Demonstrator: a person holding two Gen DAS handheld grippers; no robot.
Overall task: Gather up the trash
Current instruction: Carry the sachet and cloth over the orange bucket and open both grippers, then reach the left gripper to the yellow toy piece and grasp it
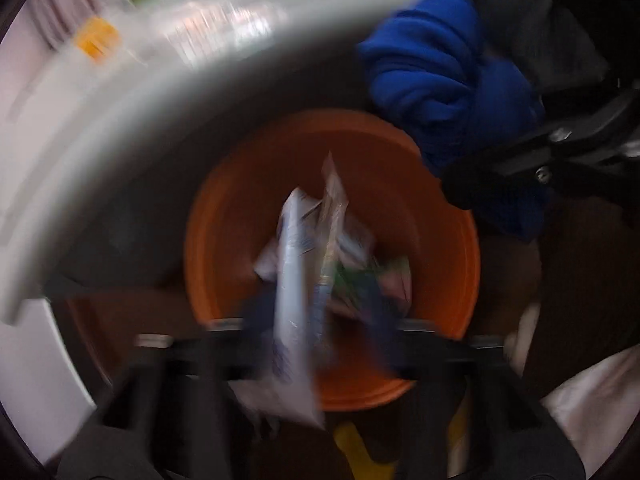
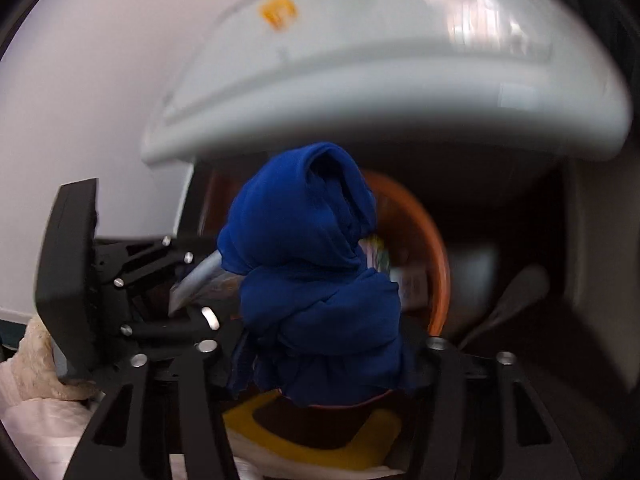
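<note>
Grippers both point down over orange bin (image 1: 248, 216): left (image 1: 304, 320) clamps wrappers (image 1: 296, 280), right (image 2: 320, 340) clamps blue cloth (image 2: 308, 248).

I took this for a home: beyond my jaws a white table edge (image 2: 360, 92) hung over an orange bin (image 1: 256, 208) holding wrappers (image 1: 320, 248), with cream cloth (image 2: 36, 364) left of them. Blur hid much else from me.

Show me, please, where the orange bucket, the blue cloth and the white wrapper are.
orange bucket (image 1: 224, 240): left wrist view, bare inner wall.
blue cloth (image 2: 312, 264): right wrist view, middle of the bundle.
white wrapper (image 1: 290, 300): left wrist view, its long middle.
</note>
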